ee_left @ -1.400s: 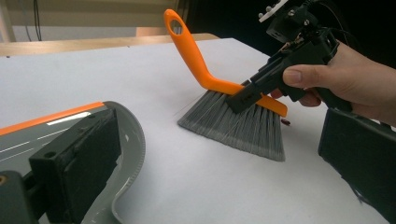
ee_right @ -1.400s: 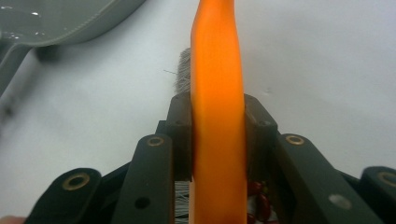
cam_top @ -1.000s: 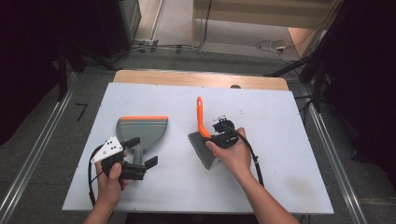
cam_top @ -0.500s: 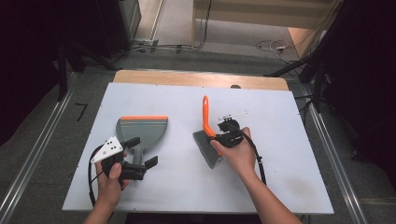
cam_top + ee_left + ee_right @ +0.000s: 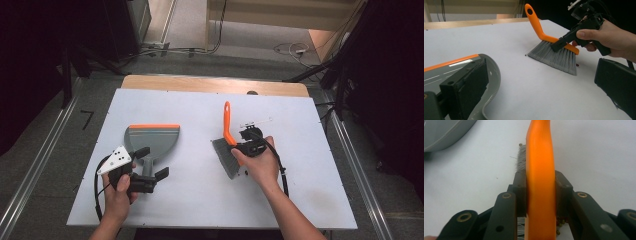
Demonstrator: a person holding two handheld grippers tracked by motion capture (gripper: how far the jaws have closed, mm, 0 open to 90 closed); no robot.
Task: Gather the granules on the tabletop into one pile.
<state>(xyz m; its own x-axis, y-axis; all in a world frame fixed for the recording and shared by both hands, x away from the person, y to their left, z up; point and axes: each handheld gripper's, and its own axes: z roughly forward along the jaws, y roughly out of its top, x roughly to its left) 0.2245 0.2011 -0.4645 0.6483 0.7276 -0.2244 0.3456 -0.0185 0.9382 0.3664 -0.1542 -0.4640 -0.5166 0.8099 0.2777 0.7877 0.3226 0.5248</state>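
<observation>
The orange-backed brush (image 5: 228,145) is clamped by the right gripper (image 5: 240,148) with bristles on the white bench (image 5: 200,200), while the left gripper (image 5: 150,162), jaws spread, straddles the dustpan (image 5: 151,137) handle.

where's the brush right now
In the high view the brush is right of table centre, clamped in the right gripper, bristles on the table, with the dustpan to its left.
</observation>
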